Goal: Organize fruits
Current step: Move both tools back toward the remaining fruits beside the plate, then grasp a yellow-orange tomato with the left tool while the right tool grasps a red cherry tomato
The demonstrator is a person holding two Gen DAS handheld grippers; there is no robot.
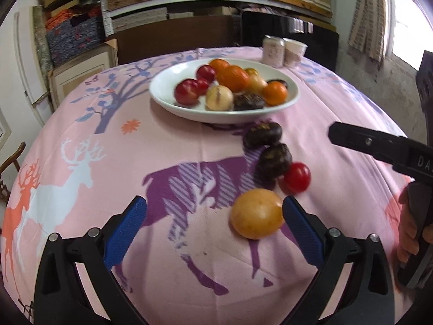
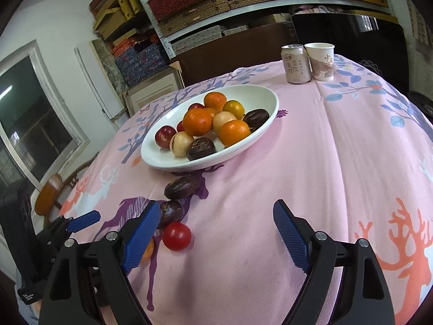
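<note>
Both claws gape empty; yellow fruit [image 1: 256, 214] beside left claw [image 1: 213, 211], right claw [image 2: 216, 216].

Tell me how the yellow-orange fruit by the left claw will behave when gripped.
The yellow-orange fruit looks round and smooth, so it may roll away across the tablecloth if nudged. Its firm-looking skin suggests the open left claw could squeeze it safely.

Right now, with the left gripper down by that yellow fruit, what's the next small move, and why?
Probably ease the left gripper sideways to centre it on the yellow fruit, then close. Its jaws are open and the fruit sits hard against one blue pad, off-centre, with fruit loose outside the white bowl.
</note>
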